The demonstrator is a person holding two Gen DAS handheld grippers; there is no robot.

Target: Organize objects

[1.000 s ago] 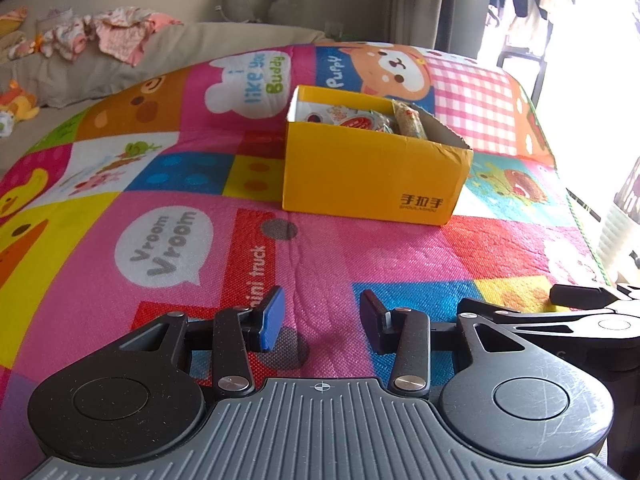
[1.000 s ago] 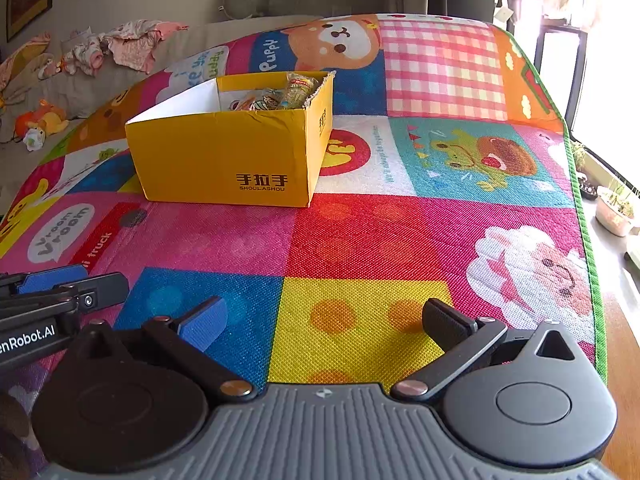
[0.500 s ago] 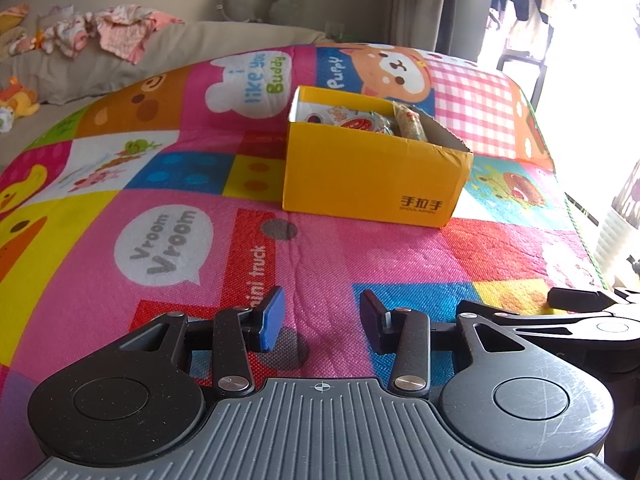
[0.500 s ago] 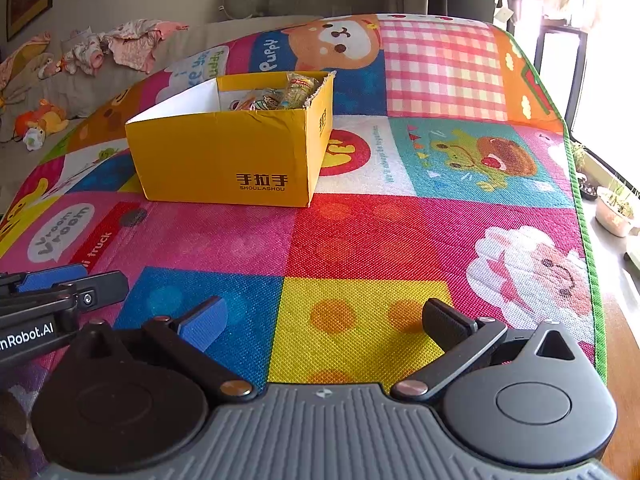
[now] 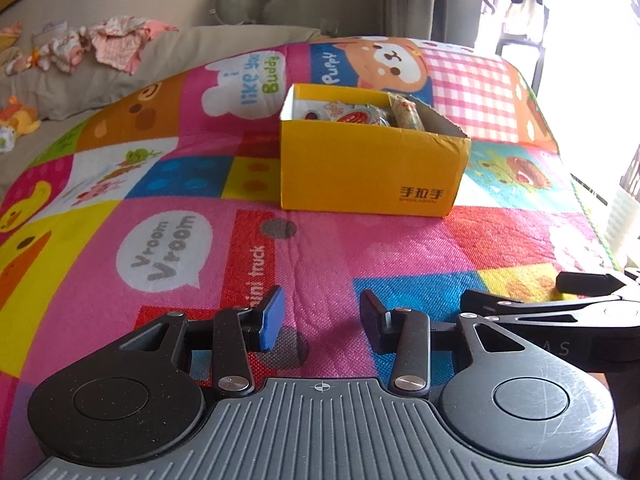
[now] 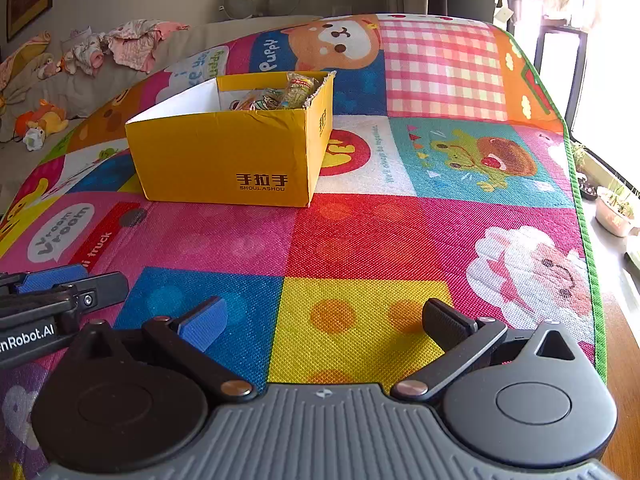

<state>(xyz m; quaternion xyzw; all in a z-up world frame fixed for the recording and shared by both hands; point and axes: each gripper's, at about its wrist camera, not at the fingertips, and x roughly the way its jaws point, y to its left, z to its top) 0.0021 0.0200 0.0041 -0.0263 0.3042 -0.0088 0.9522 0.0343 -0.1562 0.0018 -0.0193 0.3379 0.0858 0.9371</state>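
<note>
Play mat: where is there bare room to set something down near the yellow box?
The play mat lies bare between the yellow box and both open grippers, left gripper and right gripper, and right of the box to the green edge. The box's far end is crowded with snack packets.

Matt cardboard box point(image 5: 370, 172) on a rough woven mat point(image 5: 328, 248).

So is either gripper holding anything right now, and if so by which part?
Nothing is held. The left gripper and right gripper both have open jaws with only the play mat between them.
</note>
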